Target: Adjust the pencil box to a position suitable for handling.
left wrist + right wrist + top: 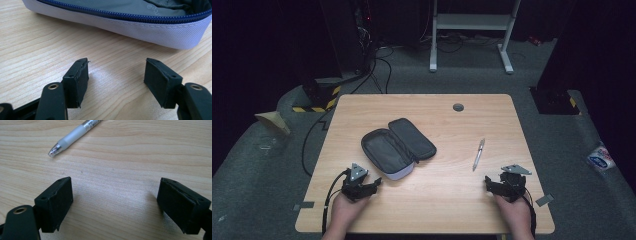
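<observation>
Left gripper (pixel 362 186) & right gripper (pixel 502 186) rest near desk's (pixel 452 200) front edge, jaws wide apart, holding nothing; open pencil case (pixel 398 147) lies mid-desk, pen (pixel 478 154) toward right edge.

Two hands in from the near edge, well apart. Left gripper (pixel 377 183) low over the wood, jaws spread wide with nothing between, aimed forward and to the right. Right gripper (pixel 486 182) likewise low, jaws wide apart, empty, aimed leftward.
</observation>
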`<state>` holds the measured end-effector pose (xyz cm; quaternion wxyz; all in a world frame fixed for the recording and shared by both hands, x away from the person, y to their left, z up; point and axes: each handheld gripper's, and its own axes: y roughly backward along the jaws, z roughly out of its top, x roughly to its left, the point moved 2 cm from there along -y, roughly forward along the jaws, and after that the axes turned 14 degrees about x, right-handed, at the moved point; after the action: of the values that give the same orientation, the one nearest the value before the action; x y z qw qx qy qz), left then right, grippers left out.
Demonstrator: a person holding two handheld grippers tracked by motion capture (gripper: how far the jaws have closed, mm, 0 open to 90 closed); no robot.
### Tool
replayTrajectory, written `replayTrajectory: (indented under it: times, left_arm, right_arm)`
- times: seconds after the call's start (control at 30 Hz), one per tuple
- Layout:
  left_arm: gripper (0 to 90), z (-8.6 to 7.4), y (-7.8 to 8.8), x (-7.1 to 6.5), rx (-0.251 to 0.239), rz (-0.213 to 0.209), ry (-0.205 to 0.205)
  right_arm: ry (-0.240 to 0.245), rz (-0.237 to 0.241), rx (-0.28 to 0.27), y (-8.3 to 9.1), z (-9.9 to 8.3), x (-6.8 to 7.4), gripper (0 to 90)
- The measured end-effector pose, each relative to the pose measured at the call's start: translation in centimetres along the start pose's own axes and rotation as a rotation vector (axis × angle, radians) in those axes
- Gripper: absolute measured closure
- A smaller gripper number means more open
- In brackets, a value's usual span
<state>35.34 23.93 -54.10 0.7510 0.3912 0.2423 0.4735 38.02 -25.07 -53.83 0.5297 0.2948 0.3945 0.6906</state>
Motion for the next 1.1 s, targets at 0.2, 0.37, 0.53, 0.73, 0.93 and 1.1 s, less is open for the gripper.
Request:
replayTrajectory:
  times: [0.2,0.37,0.53,0.73,0.93,1.1]
  left_arm:
    - [38.6,0.0,0.0,0.0,-0.003,0.000,0.000]
    - [44.4,-0.2,0.3,0.0,-0.005,0.011,-0.014]
    - [47.4,0.0,0.9,0.3,-0.028,-0.009,0.018]
    - [48.3,0.1,1.9,-0.1,-0.060,-0.011,0.016]
    - [48.3,0.5,2.6,0.0,-0.078,-0.005,0.007]
    - [48.3,0.6,3.4,0.4,-0.114,-0.015,0.046]
  right_arm:
    - [0.000,0.000,0.000,0.0,0.0,0.0,13.0]
    - [0.000,0.000,0.000,0.0,0.0,0.0,13.0]
    - [0.001,0.001,0.000,0.0,0.0,0.0,13.1]
    - [0.004,-0.002,-0.002,0.0,-0.1,0.0,13.7]
    - [-0.012,-0.003,-0.006,0.1,-0.1,0.0,16.1]
    - [-0.010,-0.007,-0.011,0.1,-0.1,-0.1,16.7]
